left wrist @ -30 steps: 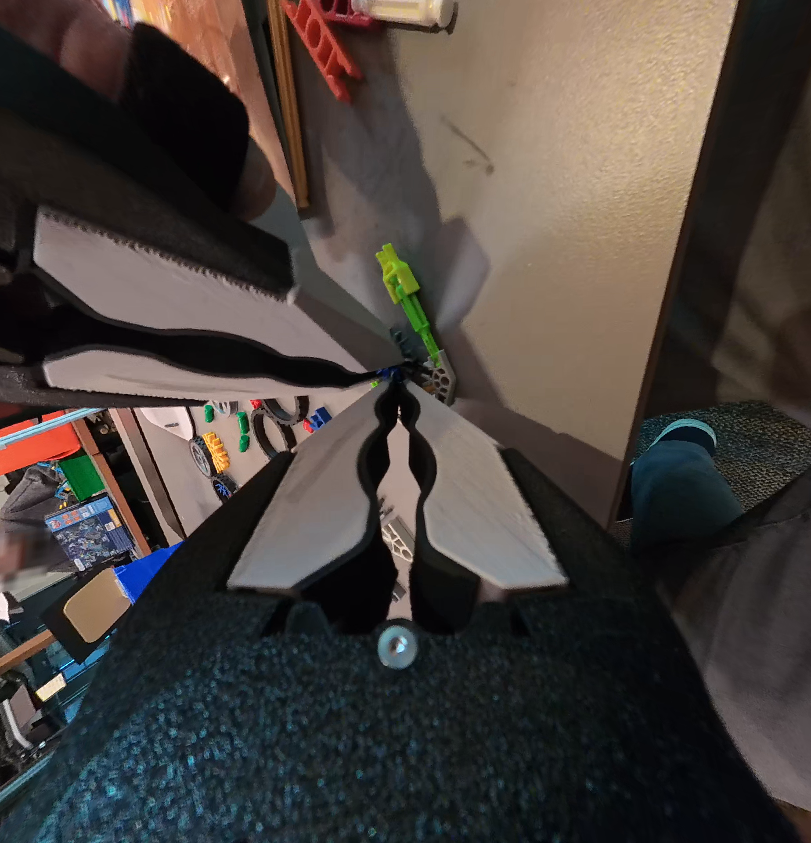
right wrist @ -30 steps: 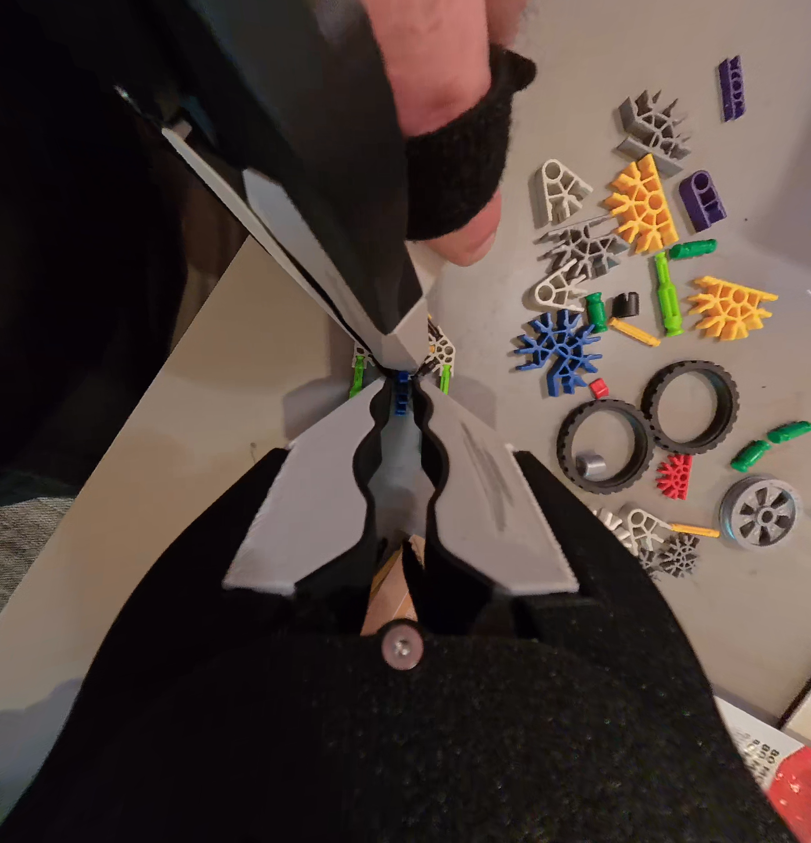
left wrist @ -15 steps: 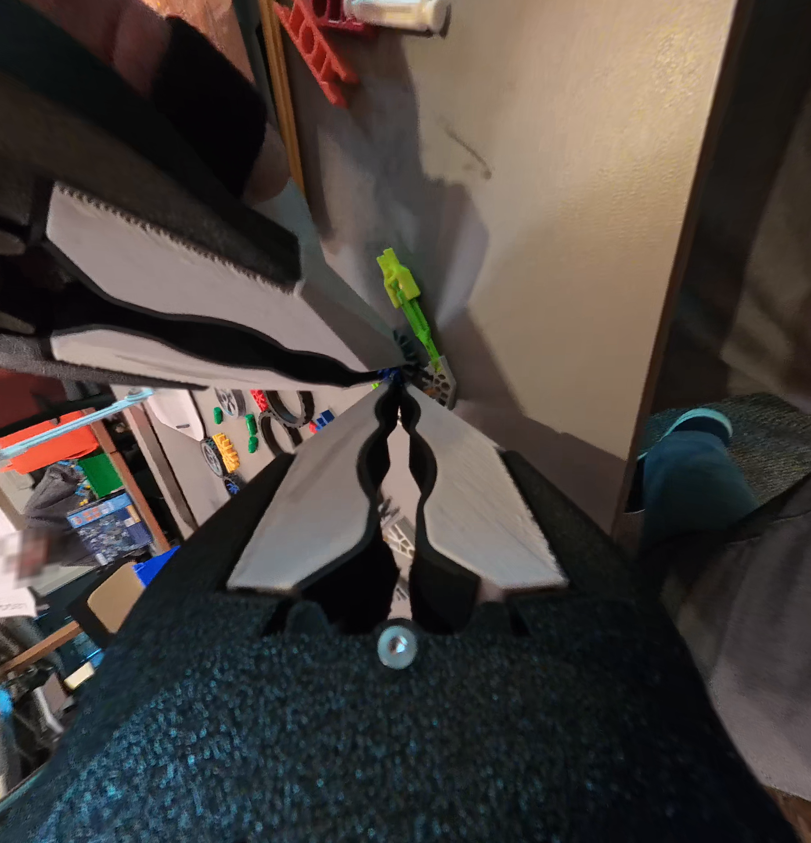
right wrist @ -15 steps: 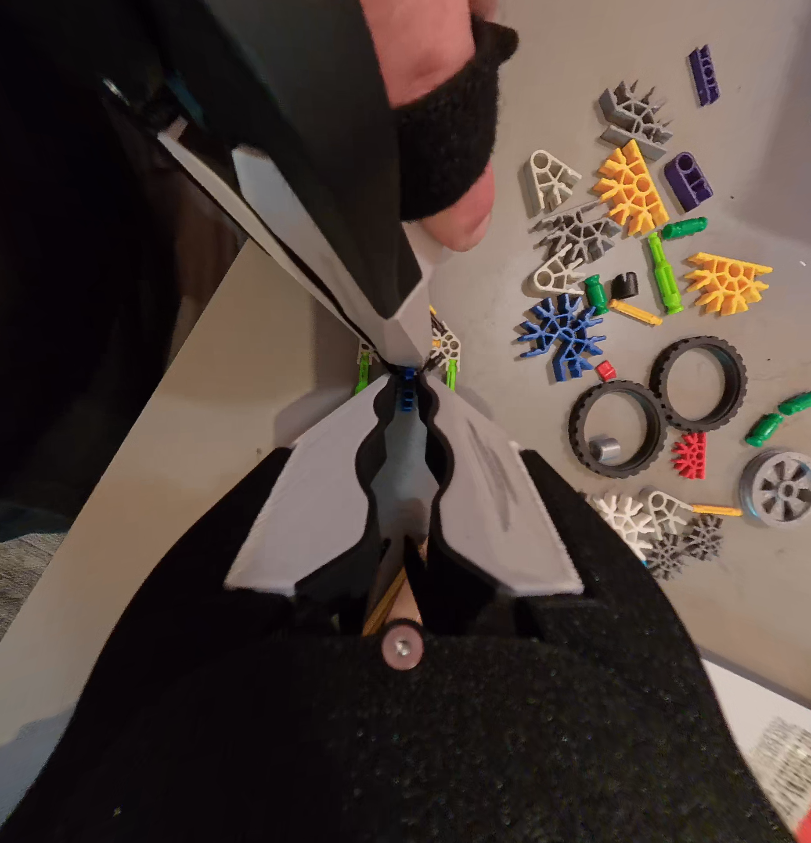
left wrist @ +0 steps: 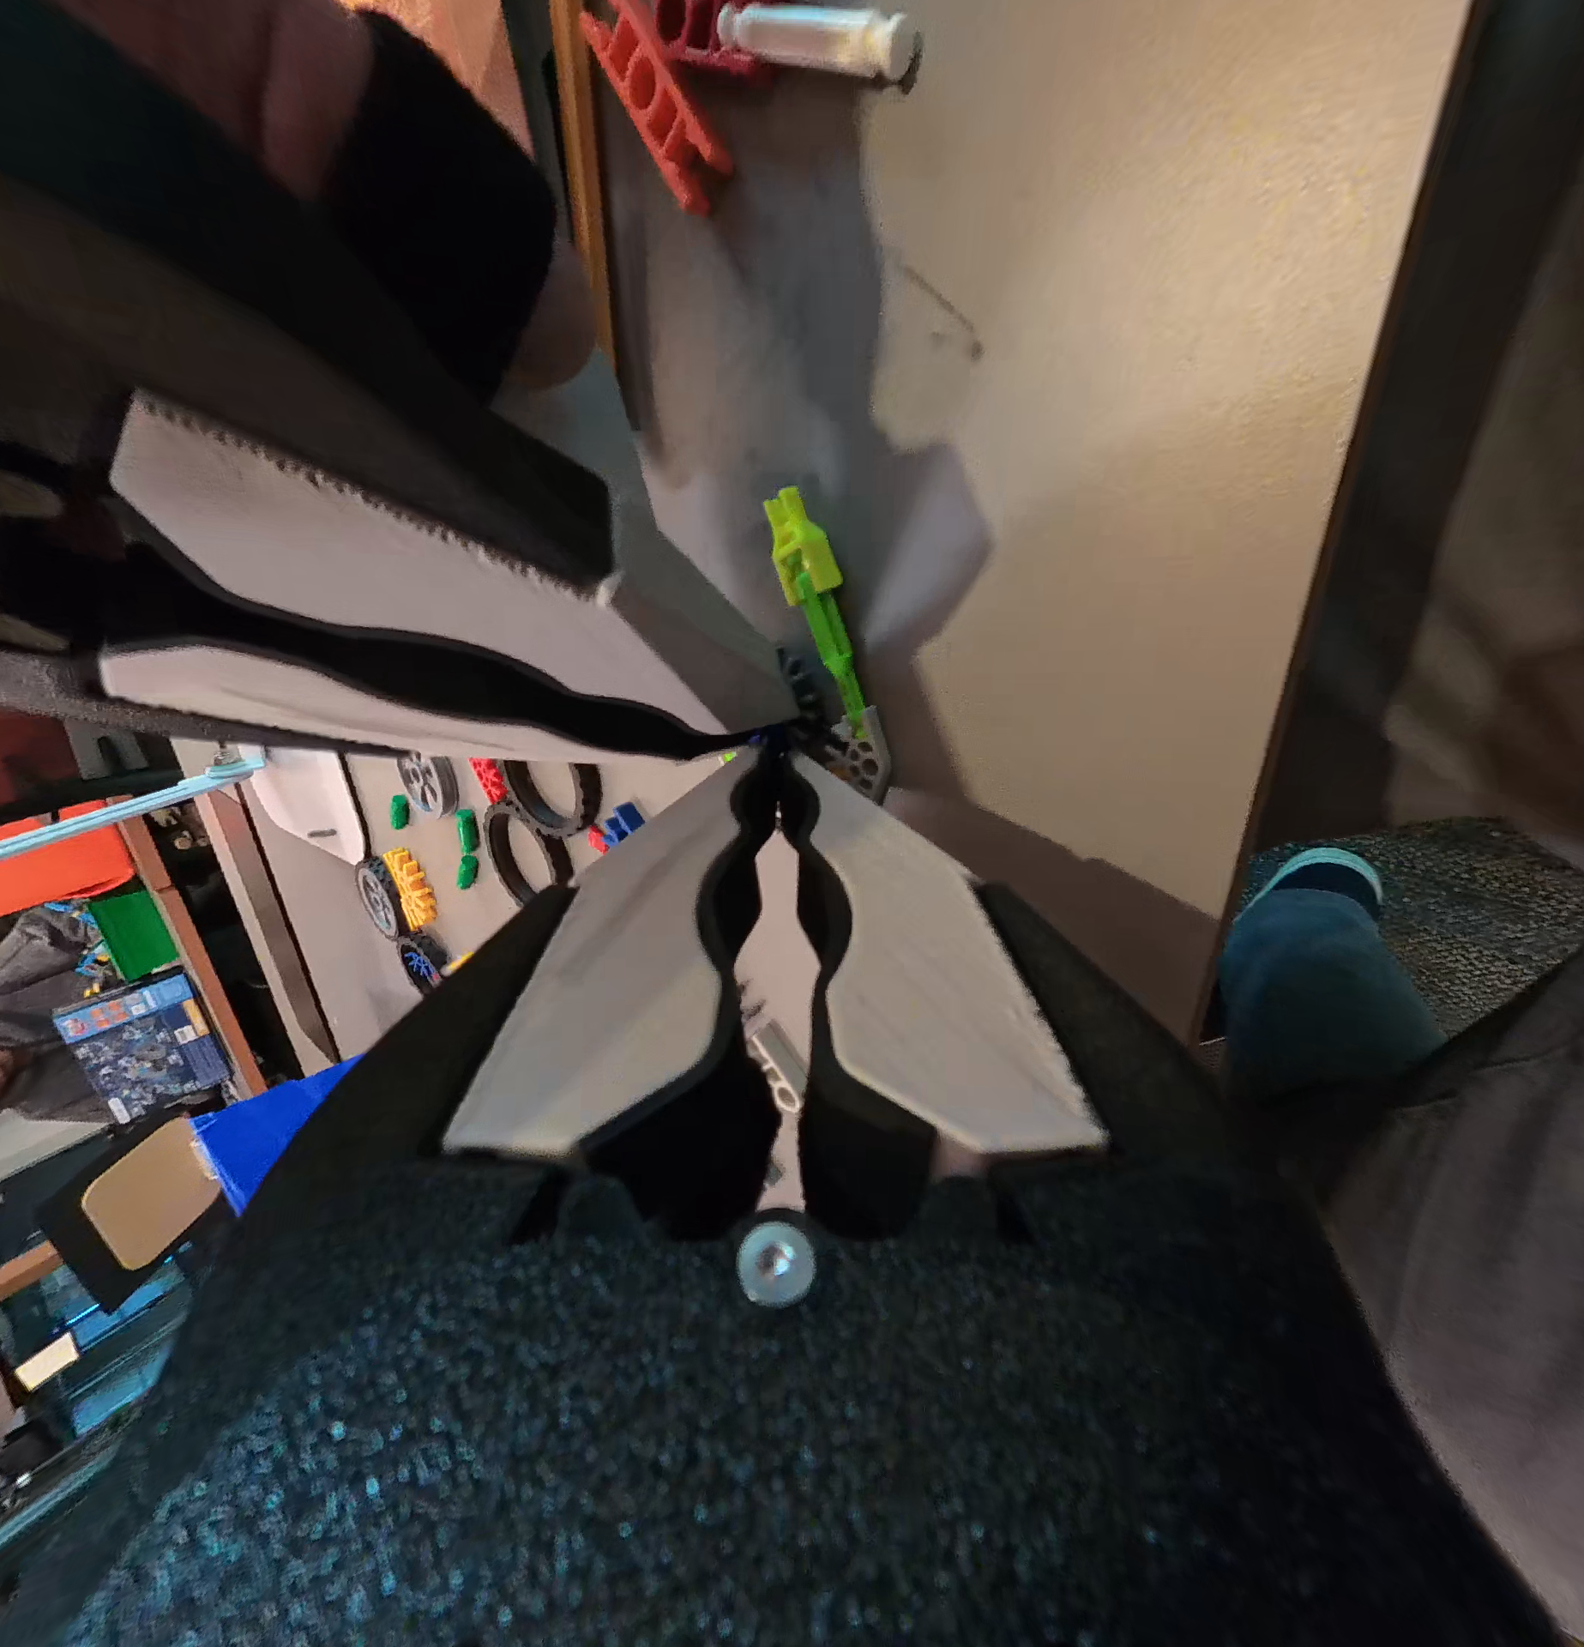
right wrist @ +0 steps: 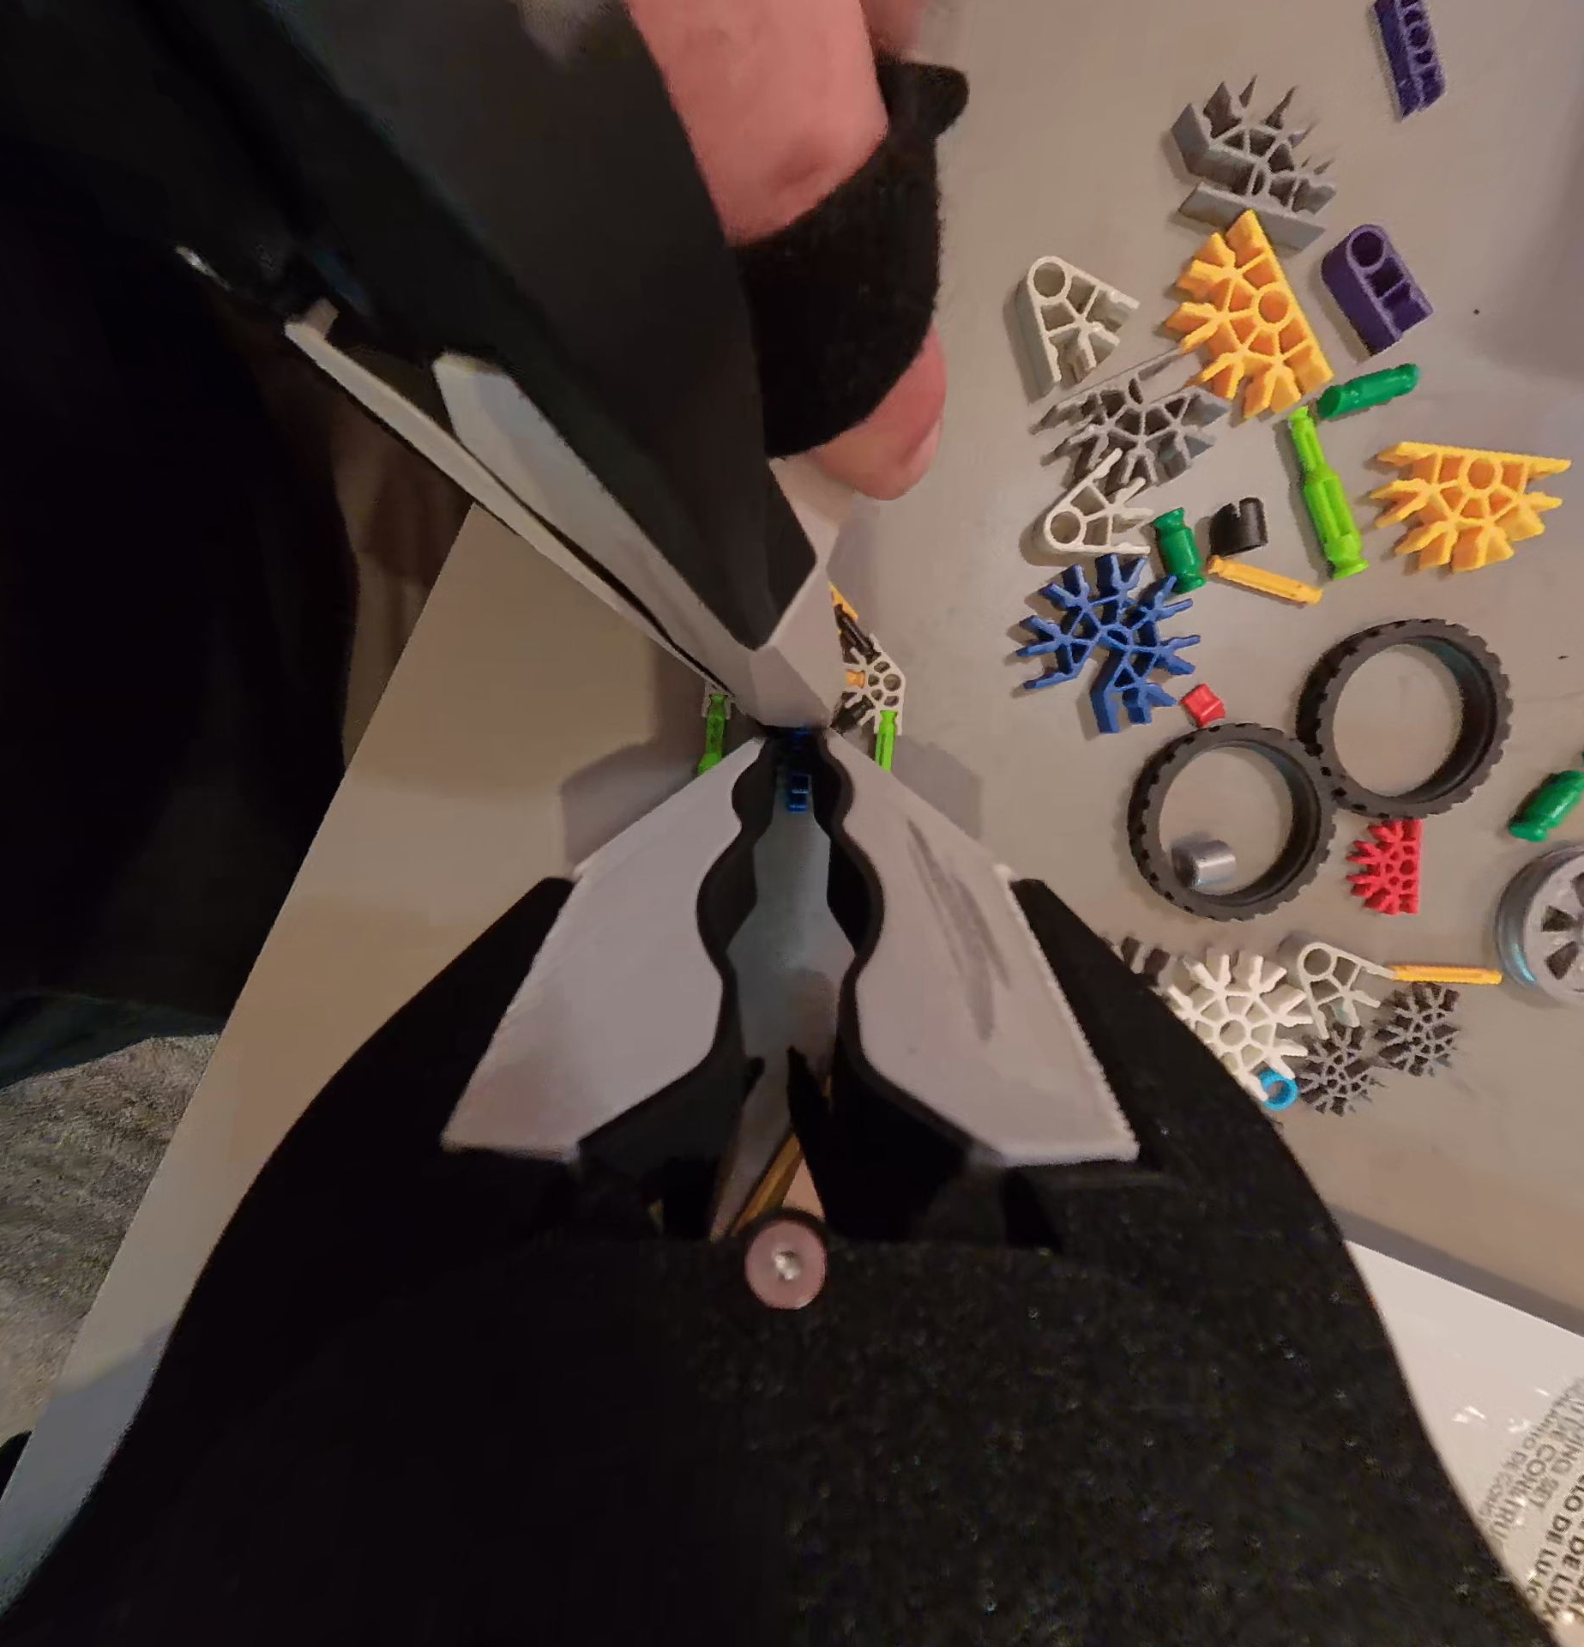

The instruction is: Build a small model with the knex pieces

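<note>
My left gripper (left wrist: 775, 757) is shut on a small toy assembly: a grey connector (left wrist: 862, 756) with a lime green rod (left wrist: 810, 588) sticking out. My right gripper (right wrist: 792, 749) is shut on a short blue rod (right wrist: 797, 777). The two grippers meet tip to tip, with the blue rod's end against the assembly. In the right wrist view the left gripper (right wrist: 775, 708) comes in from the upper left, with the pale connector (right wrist: 877, 688) and green rods (right wrist: 886, 744) on either side of its tip. In the left wrist view the right gripper (left wrist: 752, 741) comes in from the left.
Loose parts lie on the grey table (right wrist: 1037, 125): a blue snowflake connector (right wrist: 1109, 646), yellow connectors (right wrist: 1247, 312), two black tyres (right wrist: 1403, 704), a grey wheel (right wrist: 1572, 927), purple blocks (right wrist: 1376, 285). A booklet (right wrist: 1536, 1390) lies at lower right. A red ladder piece (left wrist: 659, 107) is farther off. Left and right tips are no more than a few centimetres apart. From the right gripper's tips to the red ladder piece (left wrist: 659, 107) is close to 10 cm.
Both grippers have stayed shut and tip to tip. The pair has drifted slightly over the table, so the loose parts sit a little differently in view.
</note>
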Demonstrator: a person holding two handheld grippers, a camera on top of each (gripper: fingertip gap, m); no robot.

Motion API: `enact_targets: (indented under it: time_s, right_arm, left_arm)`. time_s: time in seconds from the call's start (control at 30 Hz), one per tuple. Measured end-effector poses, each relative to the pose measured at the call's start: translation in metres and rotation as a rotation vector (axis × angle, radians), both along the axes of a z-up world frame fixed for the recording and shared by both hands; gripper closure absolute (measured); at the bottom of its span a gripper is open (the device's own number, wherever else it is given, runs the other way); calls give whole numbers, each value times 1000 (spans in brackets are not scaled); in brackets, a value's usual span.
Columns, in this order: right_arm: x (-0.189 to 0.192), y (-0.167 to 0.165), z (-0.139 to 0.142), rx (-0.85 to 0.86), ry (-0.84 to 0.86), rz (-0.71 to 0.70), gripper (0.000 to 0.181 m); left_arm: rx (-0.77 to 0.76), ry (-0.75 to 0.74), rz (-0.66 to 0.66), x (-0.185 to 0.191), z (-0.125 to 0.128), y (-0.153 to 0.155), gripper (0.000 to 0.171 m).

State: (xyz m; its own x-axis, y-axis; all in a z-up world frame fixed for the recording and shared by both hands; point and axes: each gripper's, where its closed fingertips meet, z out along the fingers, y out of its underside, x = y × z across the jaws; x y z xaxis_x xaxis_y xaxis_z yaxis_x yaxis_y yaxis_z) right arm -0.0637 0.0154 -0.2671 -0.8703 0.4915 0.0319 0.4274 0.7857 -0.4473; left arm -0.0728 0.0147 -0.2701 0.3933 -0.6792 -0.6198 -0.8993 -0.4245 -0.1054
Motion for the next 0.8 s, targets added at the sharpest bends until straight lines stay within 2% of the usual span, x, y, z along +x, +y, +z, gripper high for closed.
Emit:
enact_targets:
  time_s: [0.13, 0.23, 0.53, 0.67, 0.8]
  right_arm:
    - [0, 0, 0, -23, -71, 11, 174]
    - [-1, -1, 0, 22, -47, 27, 174]
    - [0, -2, 0, -80, 172, -56, 174]
    - [-8, -1, 0, -37, 227, -81, 174]
    - [-8, 1, 0, -44, 204, -119, 174]
  left_arm:
    - [-57, -73, -3, 0, 0, 0, 171]
    - [-83, -89, -12, 0, 0, 0, 171]
    - [49, 82, 10, 0, 0, 1, 171]
    - [93, 184, 18, -9, 1, 3, 171]
    - [103, 121, 20, -10, 2, 3, 171]
